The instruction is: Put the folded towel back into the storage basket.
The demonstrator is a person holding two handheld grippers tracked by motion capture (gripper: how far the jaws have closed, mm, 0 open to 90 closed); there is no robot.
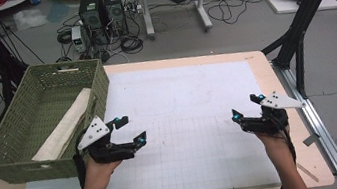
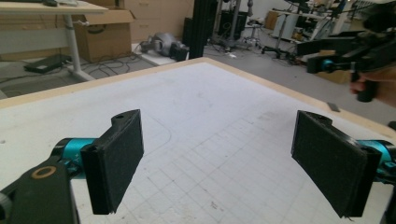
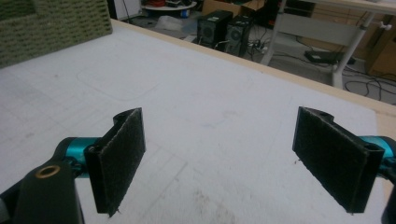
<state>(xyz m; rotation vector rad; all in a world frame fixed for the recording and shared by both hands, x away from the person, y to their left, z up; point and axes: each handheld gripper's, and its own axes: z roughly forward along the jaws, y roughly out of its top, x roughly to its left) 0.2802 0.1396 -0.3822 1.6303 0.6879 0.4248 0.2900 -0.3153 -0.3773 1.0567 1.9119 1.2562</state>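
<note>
- My left claw [image 1: 128,129] is released: in the left gripper view its two black pads [image 2: 116,158] stand wide apart with bare white mat between them.
- My right claw [image 1: 247,106] is likewise released, grasping nothing; its pads [image 3: 119,154] frame empty mat.
- The folded cream cloth [image 1: 67,124] lies inside the green woven basket [image 1: 10,148] at the left edge of the worktop [image 1: 276,83], against the basket's near right wall.
- The cloth's long axis runs from the basket's near edge up toward its far right side, roughly parallel to that wall.
- Deciding relation: the cloth lies just to the left of my left claw, beyond the basket wall, while my right claw hangs well apart near the right edge.
- Judgement: the left hand [image 1: 98,169] is the nearer; it would need to lift over the wall and close across the cloth's short width.
</note>
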